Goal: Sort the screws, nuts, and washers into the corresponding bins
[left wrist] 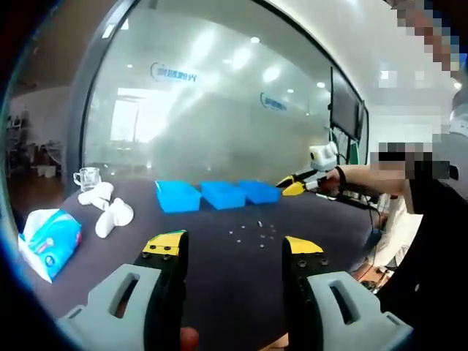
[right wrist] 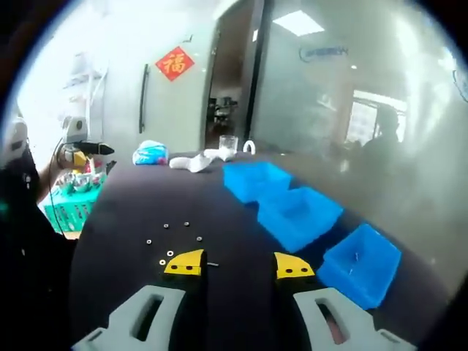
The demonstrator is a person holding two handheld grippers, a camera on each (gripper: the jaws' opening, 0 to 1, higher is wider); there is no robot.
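With both grippers spread and holding nothing, my right gripper (right wrist: 240, 265) hung just above the small parts (right wrist: 172, 238) scattered on the dark surface (right wrist: 131, 205), nearer them than my left gripper (left wrist: 232, 247), with the three blue bins (right wrist: 300, 213) off to its right.

Premises: office or company demo room. Evidence — a frosted glass partition (left wrist: 219, 110) bearing blue logos spans twelve o'clock, with recessed ceiling lights reflected in it. A wall-mounted dark screen (left wrist: 345, 106) sits at two o'clock. A red paper door ornament (right wrist: 175, 63) hangs at eleven o'clock beside a doorway — white painted walls throughout.
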